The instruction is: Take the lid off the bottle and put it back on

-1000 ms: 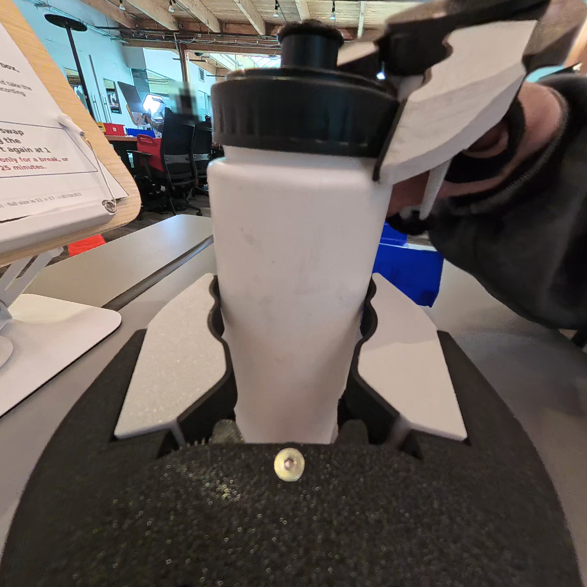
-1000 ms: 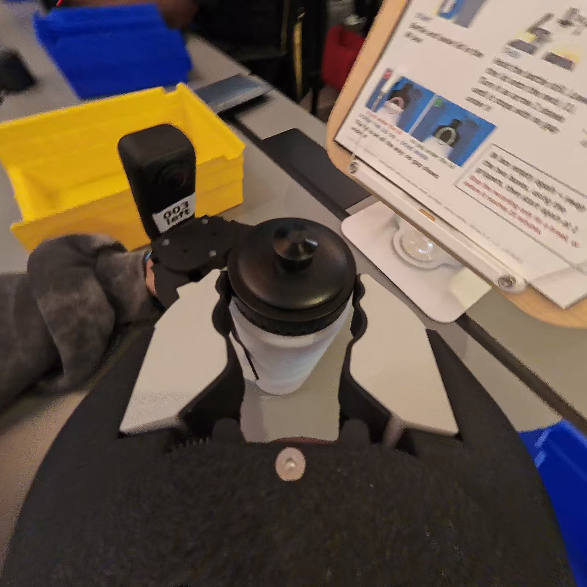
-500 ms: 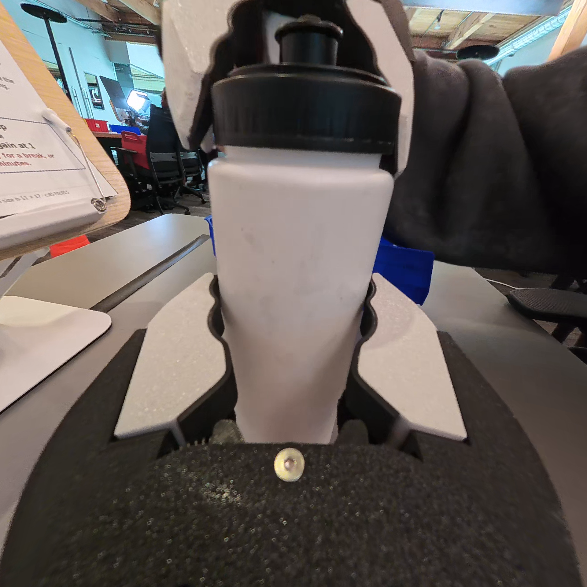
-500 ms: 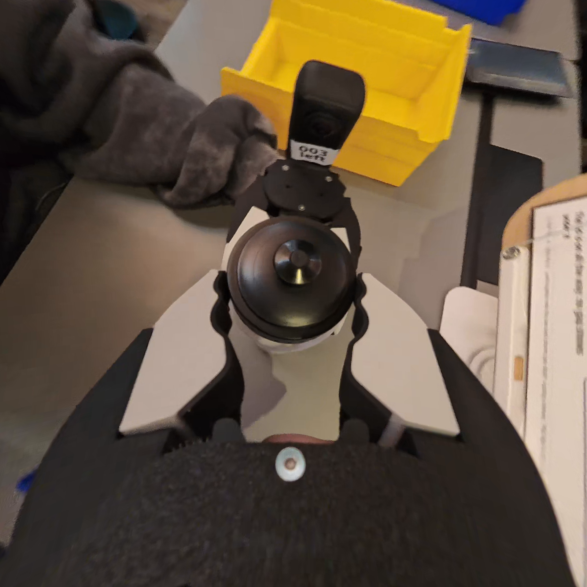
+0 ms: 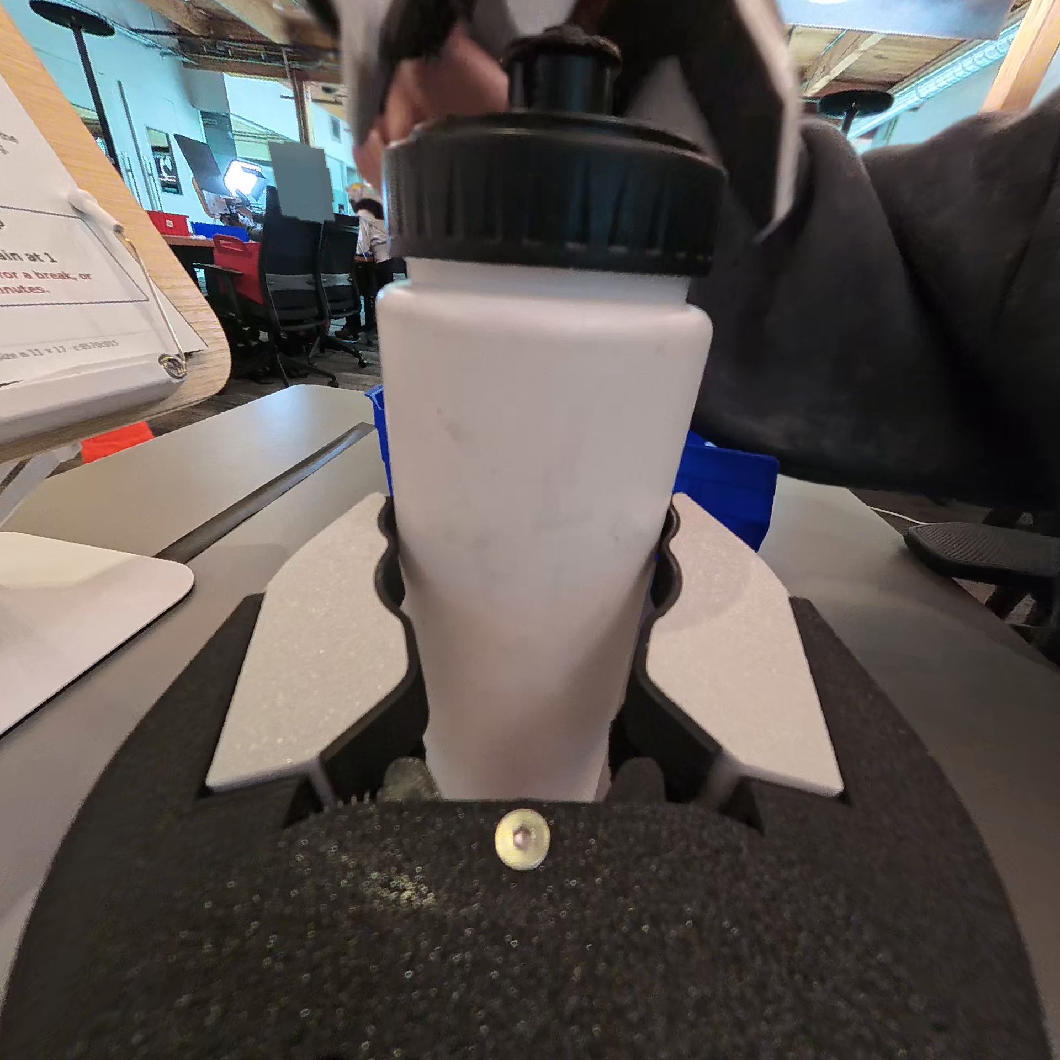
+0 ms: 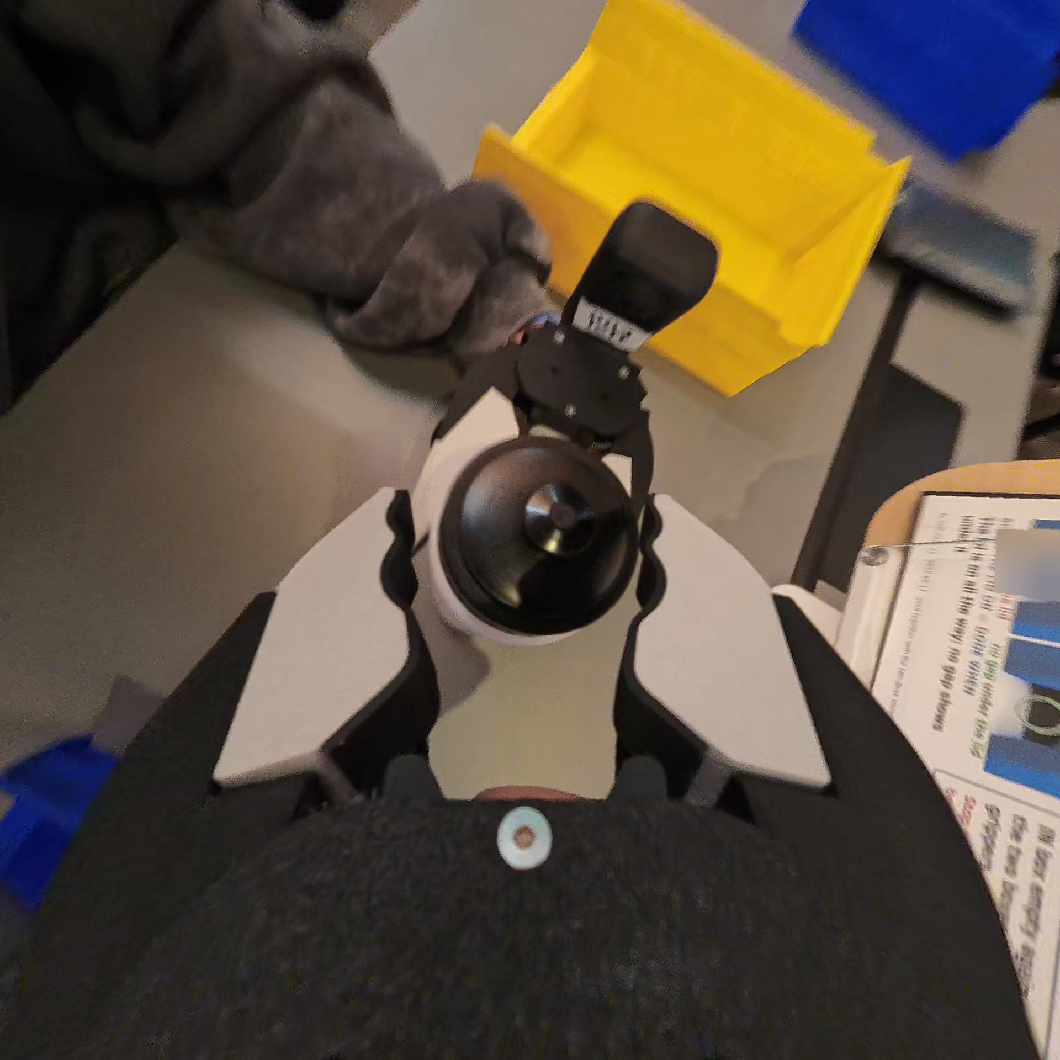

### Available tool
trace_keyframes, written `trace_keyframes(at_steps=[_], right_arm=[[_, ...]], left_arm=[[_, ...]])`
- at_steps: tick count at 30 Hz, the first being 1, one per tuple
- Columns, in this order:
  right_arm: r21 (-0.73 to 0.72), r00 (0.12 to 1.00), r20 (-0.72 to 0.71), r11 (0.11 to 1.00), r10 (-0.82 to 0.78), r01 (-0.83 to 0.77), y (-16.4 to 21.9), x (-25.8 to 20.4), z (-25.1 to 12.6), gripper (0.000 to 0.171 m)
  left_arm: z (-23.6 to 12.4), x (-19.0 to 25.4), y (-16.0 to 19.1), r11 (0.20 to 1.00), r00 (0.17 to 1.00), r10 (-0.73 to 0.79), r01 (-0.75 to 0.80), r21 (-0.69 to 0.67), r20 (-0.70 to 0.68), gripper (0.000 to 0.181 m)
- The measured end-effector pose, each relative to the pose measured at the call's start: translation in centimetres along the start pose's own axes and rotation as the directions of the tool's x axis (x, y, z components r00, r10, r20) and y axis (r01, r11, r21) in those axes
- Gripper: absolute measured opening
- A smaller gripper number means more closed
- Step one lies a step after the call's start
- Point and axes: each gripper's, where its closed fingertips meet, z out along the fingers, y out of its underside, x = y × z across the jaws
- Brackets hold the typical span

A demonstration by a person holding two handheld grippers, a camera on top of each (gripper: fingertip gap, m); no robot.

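We see a grey bench [image 5: 189, 476] carrying a white bottle [image 5: 533, 487], upright, its body smooth and faintly scuffed. The left hand-held gripper [image 5: 530, 550] pinches the bottle's lower body between both fingers. On top sits the black ribbed lid [image 6: 536, 542] with a central spout. The right hand-held gripper [image 6: 525, 550] reaches from above, its fingers flanking the lid; we cannot tell whether they press it.

Left gripper [image 5: 527, 550]: jaws closed against both sides of the bottle [image 5: 539, 487], frame centre. Right gripper [image 6: 525, 550]: pointing downward at frame centre, jaws flanking the lid [image 6: 536, 539]; contact cannot be confirmed. Grey sleeve [image 6: 447, 269], upper left.
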Motion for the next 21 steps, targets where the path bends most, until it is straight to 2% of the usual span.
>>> trace_keyframes(at_steps=[3,5,8,10,13,15,17,21], right_arm=[[0.127,0.975,-0.186,0.987,0.119,-0.096,-1.7,-0.1,-1.2,0.085],[0.191,0.912,-0.340,0.966,0.229,-0.172,-2.1,0.2,-1.6,0.092],[0.278,0.716,-0.570,0.914,0.403,-0.294,-1.0,0.7,-1.7,0.092],[0.390,0.511,-0.681,0.850,0.525,-0.354,0.0,1.0,-2.1,0.095],[0.529,0.225,-0.737,0.751,0.638,-0.396,1.6,0.5,-2.2,0.091],[0.636,0.099,-0.691,0.667,0.716,-0.388,1.8,0.2,-1.8,0.089],[0.693,0.013,-0.662,0.620,0.749,-0.367,2.0,0.1,-1.3,0.090],[0.744,-0.043,-0.630,0.587,0.775,-0.321,1.5,0.4,-0.1,0.087]], left_arm=[[0.0,0.1,0.0,1.000,1.000,0.006,-0.006,0.000,0.006,0.085],[0.0,0.1,0.0,1.000,1.000,0.007,-0.007,0.000,0.013,0.086],[0.1,0.0,0.0,1.000,1.000,0.010,-0.010,0.001,0.030,0.086],[0.1,0.1,0.0,1.000,0.999,0.010,-0.010,0.002,0.037,0.086],[0.1,0.1,0.1,1.000,0.998,0.019,-0.019,-0.003,0.053,0.086],[0.1,0.1,0.1,1.000,0.998,0.019,-0.019,0.002,0.063,0.086],[0.0,0.1,0.1,1.000,0.997,0.021,-0.021,0.006,0.075,0.086],[0.0,0.1,0.1,1.000,0.996,0.020,-0.021,0.008,0.082,0.086]])
